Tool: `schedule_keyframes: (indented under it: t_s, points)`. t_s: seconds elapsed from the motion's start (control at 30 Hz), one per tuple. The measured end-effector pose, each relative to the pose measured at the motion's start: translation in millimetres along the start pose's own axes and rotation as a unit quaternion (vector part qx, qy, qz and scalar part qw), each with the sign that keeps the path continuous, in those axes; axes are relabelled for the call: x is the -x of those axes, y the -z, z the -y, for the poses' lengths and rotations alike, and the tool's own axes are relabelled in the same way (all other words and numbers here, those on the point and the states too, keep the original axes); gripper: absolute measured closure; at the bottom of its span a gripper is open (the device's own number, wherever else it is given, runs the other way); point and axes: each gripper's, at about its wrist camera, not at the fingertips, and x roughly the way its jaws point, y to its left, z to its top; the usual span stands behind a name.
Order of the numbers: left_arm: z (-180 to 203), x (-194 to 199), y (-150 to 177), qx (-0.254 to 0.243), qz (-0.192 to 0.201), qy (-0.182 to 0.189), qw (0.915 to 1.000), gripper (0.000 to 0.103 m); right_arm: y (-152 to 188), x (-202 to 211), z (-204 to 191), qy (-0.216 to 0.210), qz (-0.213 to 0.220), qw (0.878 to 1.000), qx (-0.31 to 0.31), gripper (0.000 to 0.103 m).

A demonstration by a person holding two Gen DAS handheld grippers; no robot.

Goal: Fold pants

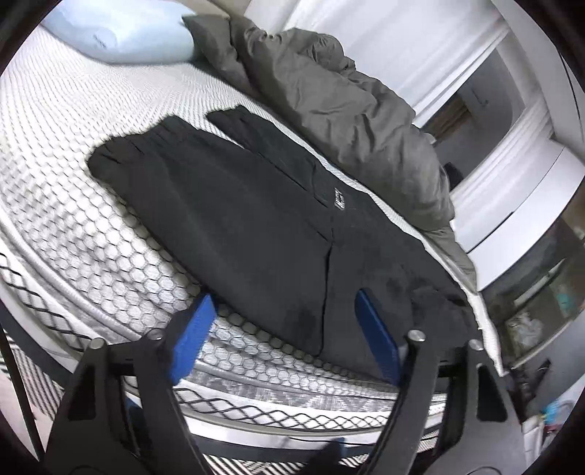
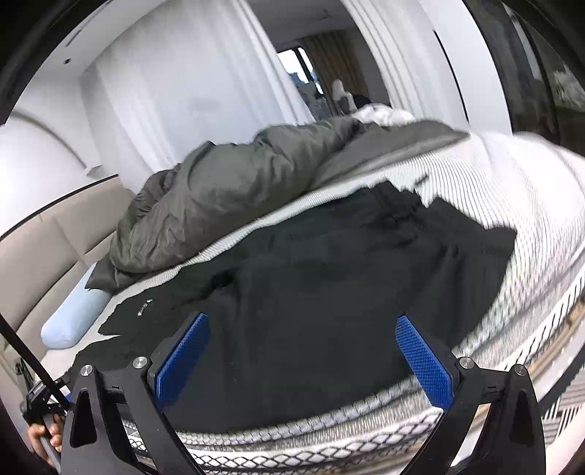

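On the mattress point(image 1: 73, 204) your black pants point(image 1: 234, 219) lie spread flat, the two legs side by side and running away from you in the left view, with a small white logo point(image 1: 340, 202) on the farther leg. Your left gripper point(image 1: 285, 321) hovers at the near edge of the pants, its blue pads point(image 1: 192, 339) wide apart and gripping nothing. Your right gripper point(image 2: 303, 350) hangs over the pants point(image 2: 329, 292) too, pads point(image 2: 424, 361) equally far apart, empty. Just beyond the pants, a rumpled grey duvet point(image 1: 340, 109) is heaped along the far side of the bed. A pale blue pillow point(image 1: 124, 33) sits at the head end, well apart from the pants.
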Motion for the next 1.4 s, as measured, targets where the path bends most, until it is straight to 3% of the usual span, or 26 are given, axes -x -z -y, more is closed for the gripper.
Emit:
schedule_keyframes:
  t_s: [0.13,0.2,0.3,0.37,0.5,0.57,0.63,0.73,0.8,0.83,0.9,1.03,1.17,1.23,1.3,1.4]
  points:
    - [-6,-11,-3,0.036,-0.010,0.011,0.9992,0.045,4,-12,2,-0.012,-0.024,1.000,-0.002,0.000]
    - [-10,-19,-7,0.048,0.000,-0.012,0.9988,0.076,4,-23,7,-0.001,-0.049,0.999,-0.015,0.000]
    - [-18,-18,-5,0.076,0.021,-0.036,0.9963,0.096,-2,-22,40,-0.007,-0.041,0.996,-0.085,0.000]
    - [-18,-19,-6,0.075,0.026,-0.041,0.9960,0.099,-2,-15,76,0.000,-0.022,0.987,-0.162,0.000]
    - [-13,-18,-9,0.066,0.043,-0.050,0.9956,0.101,12,-20,141,0.001,-0.025,0.948,-0.319,0.000]
    - [-14,-17,-10,0.083,0.048,-0.041,0.9946,0.101,5,-19,144,0.016,-0.015,0.952,-0.305,0.000]
    - [-15,-14,-10,0.091,0.050,-0.036,0.9940,0.101,-8,-15,134,0.036,0.005,0.967,-0.250,0.000]
    - [-20,-11,-10,0.092,0.050,-0.036,0.9938,0.101,-19,-14,127,0.000,0.029,0.977,-0.211,0.000]
    - [-24,-9,-9,0.099,0.047,-0.033,0.9934,0.101,-17,-20,135,-0.046,0.024,0.969,-0.242,0.000]
    - [-26,-9,-8,0.103,0.045,-0.033,0.9931,0.101,-14,-27,143,-0.076,0.011,0.958,-0.275,0.000]
    - [-28,-10,-8,0.112,0.045,-0.032,0.9922,0.101,-10,-38,156,-0.097,-0.013,0.944,-0.316,0.004]
    - [-27,-11,-7,0.111,0.046,-0.038,0.9921,0.101,-10,-42,163,-0.098,-0.019,0.943,-0.317,0.011]
    - [-24,-15,-8,0.107,0.044,-0.042,0.9924,0.101,-7,-38,160,-0.088,-0.023,0.948,-0.304,0.020]
    - [-23,-16,-8,0.107,0.042,-0.042,0.9925,0.101,-7,-41,159,-0.056,-0.033,0.950,-0.306,0.032]
    - [-22,-16,-8,0.106,0.044,-0.042,0.9925,0.101,-3,-43,159,-0.035,-0.038,0.949,-0.311,0.055]
    - [-20,-15,-7,0.101,0.047,-0.046,0.9927,0.101,0,-36,161,-0.013,-0.033,0.950,-0.309,0.073]
